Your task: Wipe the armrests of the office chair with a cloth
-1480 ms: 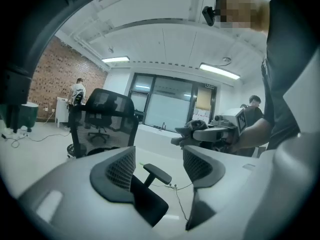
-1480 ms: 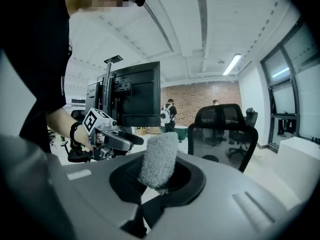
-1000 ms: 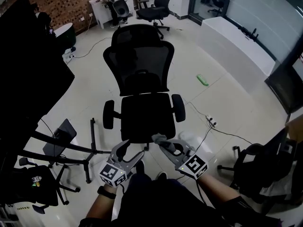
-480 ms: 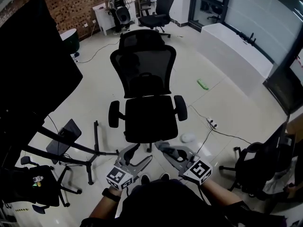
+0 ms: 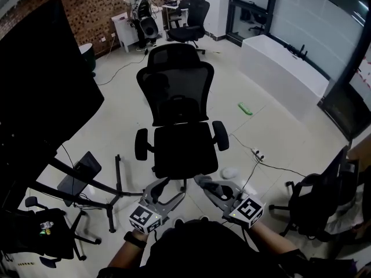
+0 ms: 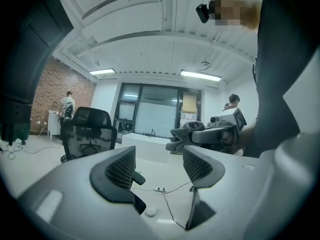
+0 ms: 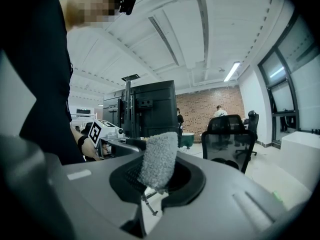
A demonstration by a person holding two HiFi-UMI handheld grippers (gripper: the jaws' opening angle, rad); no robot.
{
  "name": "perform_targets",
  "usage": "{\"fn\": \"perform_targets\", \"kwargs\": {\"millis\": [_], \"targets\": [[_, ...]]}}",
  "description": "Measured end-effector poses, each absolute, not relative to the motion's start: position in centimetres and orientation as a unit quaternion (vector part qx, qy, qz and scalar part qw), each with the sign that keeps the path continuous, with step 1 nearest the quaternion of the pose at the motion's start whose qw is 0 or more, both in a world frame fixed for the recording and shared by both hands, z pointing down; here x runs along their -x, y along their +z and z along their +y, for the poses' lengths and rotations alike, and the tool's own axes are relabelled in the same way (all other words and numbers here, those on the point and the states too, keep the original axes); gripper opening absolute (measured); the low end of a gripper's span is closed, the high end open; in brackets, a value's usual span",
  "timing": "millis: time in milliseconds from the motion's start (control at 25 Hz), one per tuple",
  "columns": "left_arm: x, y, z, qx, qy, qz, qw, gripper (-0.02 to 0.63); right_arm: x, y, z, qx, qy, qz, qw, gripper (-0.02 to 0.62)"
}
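The black mesh office chair (image 5: 182, 132) faces me on the pale tiled floor, with its left armrest (image 5: 142, 144) and right armrest (image 5: 220, 135) bare. My left gripper (image 5: 168, 189) is open and empty just short of the seat's front edge. My right gripper (image 5: 204, 183) is shut on a grey cloth (image 7: 159, 159), also short of the seat. In the left gripper view the left gripper (image 6: 160, 166) has its jaws well apart, and the cloth (image 6: 187, 134) shows beyond them. The chair (image 7: 227, 139) stands ahead in the right gripper view.
A big black screen (image 5: 40, 109) on a floor stand (image 5: 110, 184) fills the left. Other chairs stand at lower right (image 5: 316, 204) and lower left (image 5: 40, 225). A white lump (image 5: 230, 171), a power strip (image 5: 258, 153) with its cable and a green object (image 5: 245, 108) lie right of the chair.
The head view has lifted to take in more of the far room. Both grippers sit a little lower in frame and slightly back from the seat, their states unchanged.
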State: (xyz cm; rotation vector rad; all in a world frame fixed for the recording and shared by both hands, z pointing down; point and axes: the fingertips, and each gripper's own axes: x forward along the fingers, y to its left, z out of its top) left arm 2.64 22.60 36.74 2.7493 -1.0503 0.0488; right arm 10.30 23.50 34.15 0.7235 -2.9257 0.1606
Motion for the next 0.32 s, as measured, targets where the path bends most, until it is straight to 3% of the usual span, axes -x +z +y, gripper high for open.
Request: {"fn": "perform_targets", "kwargs": {"millis": [320], "targets": [[-2.17, 35.86, 22.59, -0.932, 0.017, -0.349, 0.094, 0.321, -10.40, 33.98, 23.06, -0.248, 0.056, -0.965, 0.055, 0.034]]}}
